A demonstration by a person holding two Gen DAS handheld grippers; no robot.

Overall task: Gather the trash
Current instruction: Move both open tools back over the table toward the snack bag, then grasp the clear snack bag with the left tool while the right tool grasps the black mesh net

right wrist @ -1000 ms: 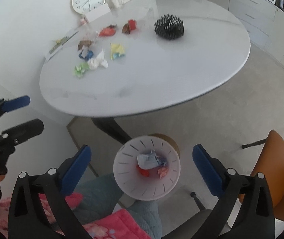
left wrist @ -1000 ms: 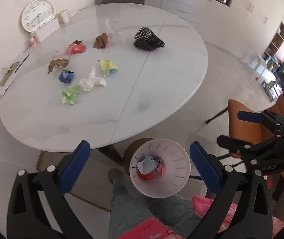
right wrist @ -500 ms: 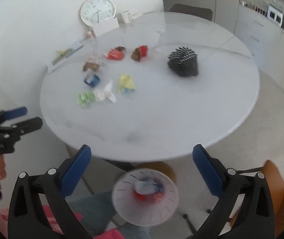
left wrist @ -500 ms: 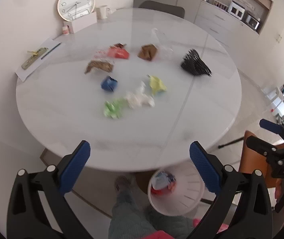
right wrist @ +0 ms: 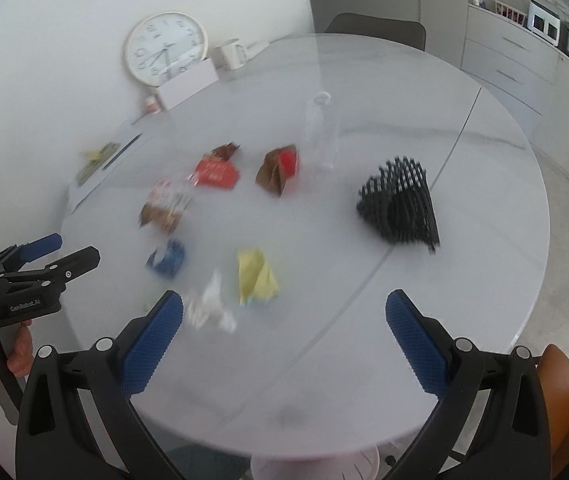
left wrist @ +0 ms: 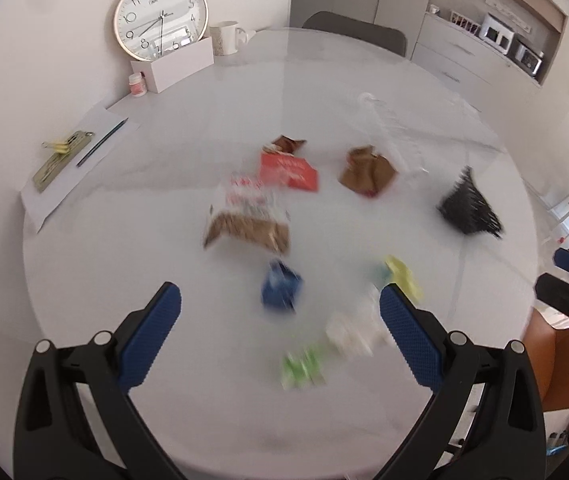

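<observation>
Scattered trash on round white surface (left wrist: 164,208); both claws empty.
Left claw (left wrist: 280,308) and right claw (right wrist: 284,312): blue pads wide apart, above near edge. Blue wad (left wrist: 280,290), yellow wad (right wrist: 255,276), white wad (right wrist: 210,312), red wrapper (left wrist: 289,170) lie mid-surface, blurred.

Both views are evenly and softly lit, bright and daylight-ish, no hard shadows cast. Heavy motion blur is smeared over the trash on the table (left wrist: 164,208), worst on the green scrap (left wrist: 302,366) and white wad (right wrist: 210,310). Fisheye bending and dark vignetting are seen at the edges. Faint sheen is picked up on the tabletop.
</observation>
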